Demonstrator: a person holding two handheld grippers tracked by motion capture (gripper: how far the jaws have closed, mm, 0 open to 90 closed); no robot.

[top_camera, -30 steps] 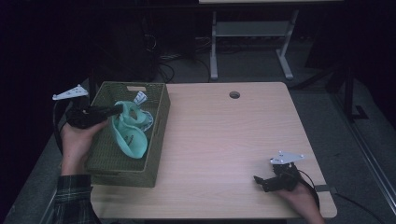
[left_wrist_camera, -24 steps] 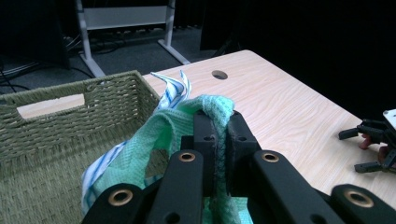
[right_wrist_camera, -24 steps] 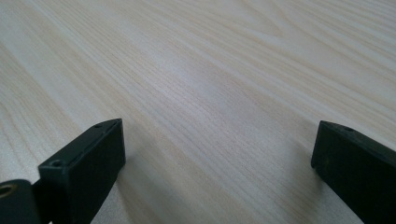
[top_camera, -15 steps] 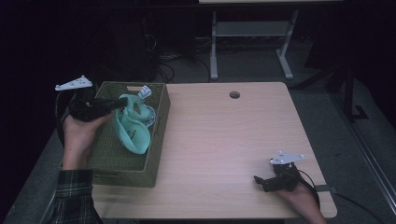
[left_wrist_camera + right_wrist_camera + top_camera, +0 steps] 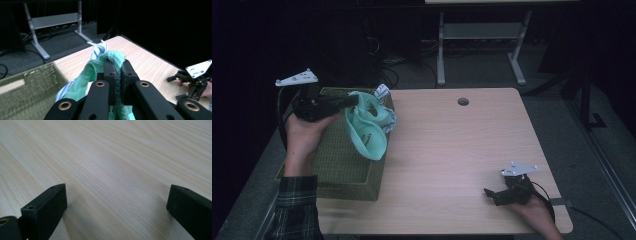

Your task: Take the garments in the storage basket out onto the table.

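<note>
Jaws of the left gripper [image 5: 116,75] are clamped on a fold of the green cloth [image 5: 364,131], which hangs above the woven basket [image 5: 339,170] with a striped cloth [image 5: 383,93] clinging to it. I judge the step is lifting it out; next it must clear the rim toward the table [image 5: 452,150]. Its long axis runs downward, the free end pointing into the basket. The right gripper [image 5: 502,195] rests on the table, jaws apart.

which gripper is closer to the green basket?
Left. The left gripper hangs right over the green basket, clamped on a mint cloth; the right gripper rests across the table near its corner.
</note>
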